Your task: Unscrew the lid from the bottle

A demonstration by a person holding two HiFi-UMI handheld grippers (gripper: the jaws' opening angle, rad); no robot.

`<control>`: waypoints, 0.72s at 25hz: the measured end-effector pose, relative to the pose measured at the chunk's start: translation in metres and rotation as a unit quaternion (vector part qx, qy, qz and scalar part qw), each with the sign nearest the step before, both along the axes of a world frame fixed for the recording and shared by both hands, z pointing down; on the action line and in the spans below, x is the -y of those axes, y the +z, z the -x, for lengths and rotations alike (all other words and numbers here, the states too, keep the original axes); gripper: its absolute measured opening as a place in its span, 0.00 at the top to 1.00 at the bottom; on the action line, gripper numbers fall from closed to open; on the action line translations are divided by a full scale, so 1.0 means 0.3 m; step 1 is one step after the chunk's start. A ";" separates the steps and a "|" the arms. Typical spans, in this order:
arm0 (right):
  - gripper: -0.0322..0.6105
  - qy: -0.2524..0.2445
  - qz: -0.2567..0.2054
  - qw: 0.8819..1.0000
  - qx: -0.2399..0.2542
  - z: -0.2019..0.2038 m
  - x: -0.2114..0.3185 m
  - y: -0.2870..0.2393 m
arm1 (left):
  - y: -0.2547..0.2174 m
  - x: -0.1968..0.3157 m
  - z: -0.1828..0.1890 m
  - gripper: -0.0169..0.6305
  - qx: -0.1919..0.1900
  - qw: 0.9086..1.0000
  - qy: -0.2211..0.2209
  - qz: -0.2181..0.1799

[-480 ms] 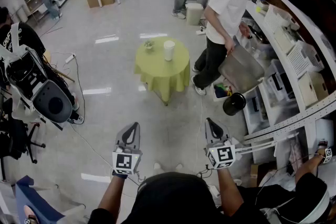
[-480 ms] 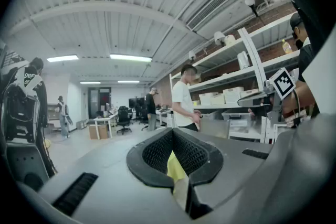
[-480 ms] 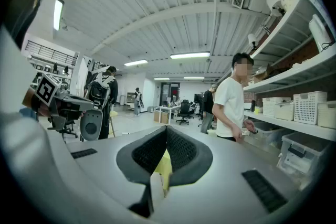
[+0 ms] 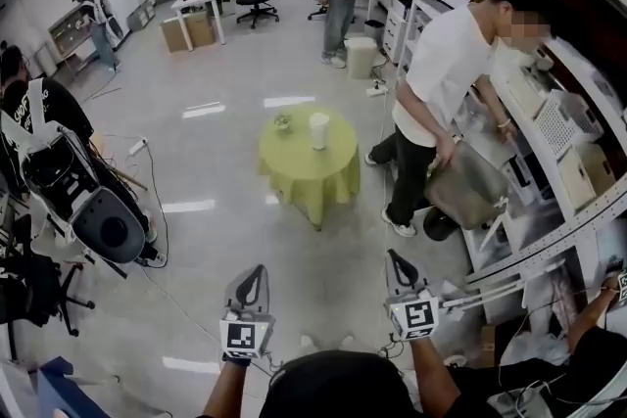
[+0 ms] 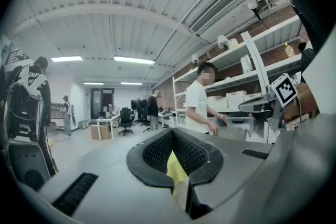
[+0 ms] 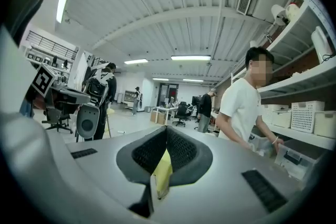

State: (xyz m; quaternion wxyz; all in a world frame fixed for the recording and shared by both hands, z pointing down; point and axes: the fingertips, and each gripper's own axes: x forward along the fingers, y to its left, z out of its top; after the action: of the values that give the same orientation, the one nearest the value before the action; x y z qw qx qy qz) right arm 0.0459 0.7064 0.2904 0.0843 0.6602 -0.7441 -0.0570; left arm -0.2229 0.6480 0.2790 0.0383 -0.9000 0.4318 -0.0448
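Observation:
A tall white bottle [image 4: 319,130] stands upright on a small round table with a yellow-green cloth [image 4: 306,173], a few steps ahead across the floor. A small dark-topped item [image 4: 282,122] sits to its left. My left gripper [image 4: 249,277] and right gripper [image 4: 397,261] are held level at the bottom of the head view, side by side, well short of the table. Both are shut with nothing between the pads. In the left gripper view the shut left gripper [image 5: 176,165] shows only a sliver of the yellow cloth through the gap; the right gripper [image 6: 161,162] shows the same.
A person in a white shirt [image 4: 443,78] bends over a grey bin [image 4: 468,186] just right of the table, beside white shelving [image 4: 549,127]. A black backpack rig with a grey disc [image 4: 93,210] stands at the left. Other people, desks and chairs fill the far end.
The table and bottle sit lower in the head view than before. The person in white has straightened and shifted right with the grey bin. Both grippers sit slightly lower in the frame, still shut.

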 end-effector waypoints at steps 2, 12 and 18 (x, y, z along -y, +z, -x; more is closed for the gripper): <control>0.95 0.012 0.003 1.000 0.014 -0.011 -0.004 0.006 | 0.001 -0.002 -0.002 0.95 0.005 1.000 0.003 -0.002; 0.77 0.017 0.005 0.999 0.029 0.013 0.019 -0.030 | 0.008 0.012 0.041 0.95 0.009 1.000 -0.010 -0.001; 0.38 -0.026 -0.015 0.999 0.042 0.125 0.044 -0.094 | 0.008 0.029 0.059 0.95 -0.002 1.000 0.006 0.003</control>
State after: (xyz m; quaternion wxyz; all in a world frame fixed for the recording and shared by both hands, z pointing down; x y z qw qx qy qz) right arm 0.0085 0.6931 0.2622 0.0412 0.6434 -0.7632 -0.0424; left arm -0.2405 0.6394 0.2812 0.0349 -0.9028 0.4263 -0.0437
